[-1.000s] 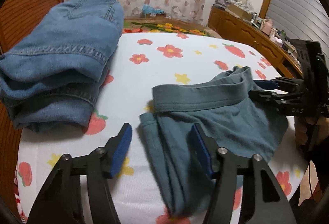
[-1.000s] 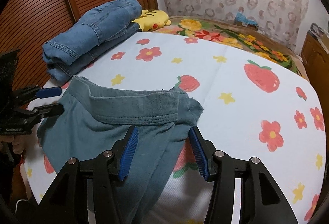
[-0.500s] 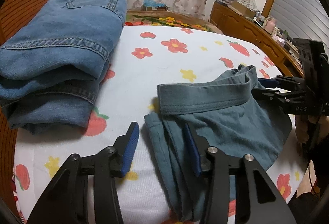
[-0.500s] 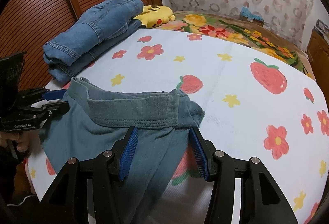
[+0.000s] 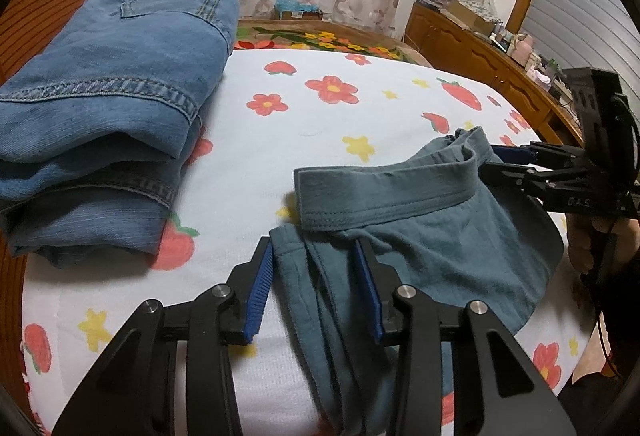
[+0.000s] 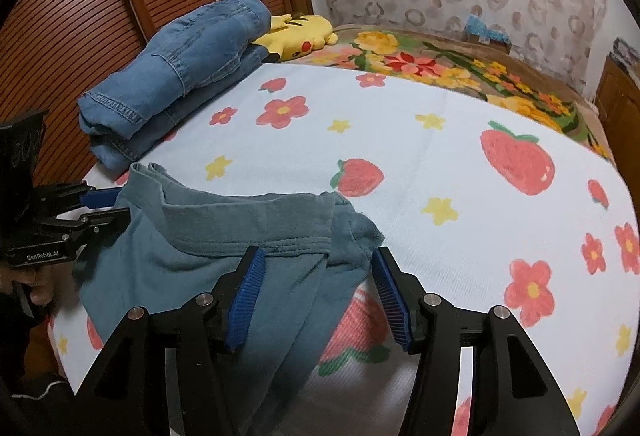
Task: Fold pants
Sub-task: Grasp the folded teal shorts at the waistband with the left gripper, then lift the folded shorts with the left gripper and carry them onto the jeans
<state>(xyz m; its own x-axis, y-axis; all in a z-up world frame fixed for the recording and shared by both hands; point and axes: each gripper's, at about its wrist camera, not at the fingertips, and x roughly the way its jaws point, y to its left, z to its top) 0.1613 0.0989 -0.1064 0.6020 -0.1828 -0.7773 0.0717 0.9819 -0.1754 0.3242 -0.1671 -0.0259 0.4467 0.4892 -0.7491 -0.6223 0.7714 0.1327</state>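
Advanced since one second ago: left gripper (image 5: 316, 286), jaws narrowed yet still apart, now straddling the folded edge of the teal pants (image 5: 420, 236) without clamping it. Right gripper (image 6: 318, 294) unchanged, jaws spread over the waistband corner. Pants lying on the strawberry-print bed sheet (image 6: 420, 156), waistband folded over. Folded jeans (image 5: 104, 108) stacked near the sheet's far left. Visible in right wrist view only: yellow plush toy (image 6: 300, 32) touching the jeans. Visible in left wrist view only: wooden dresser (image 5: 476, 52).
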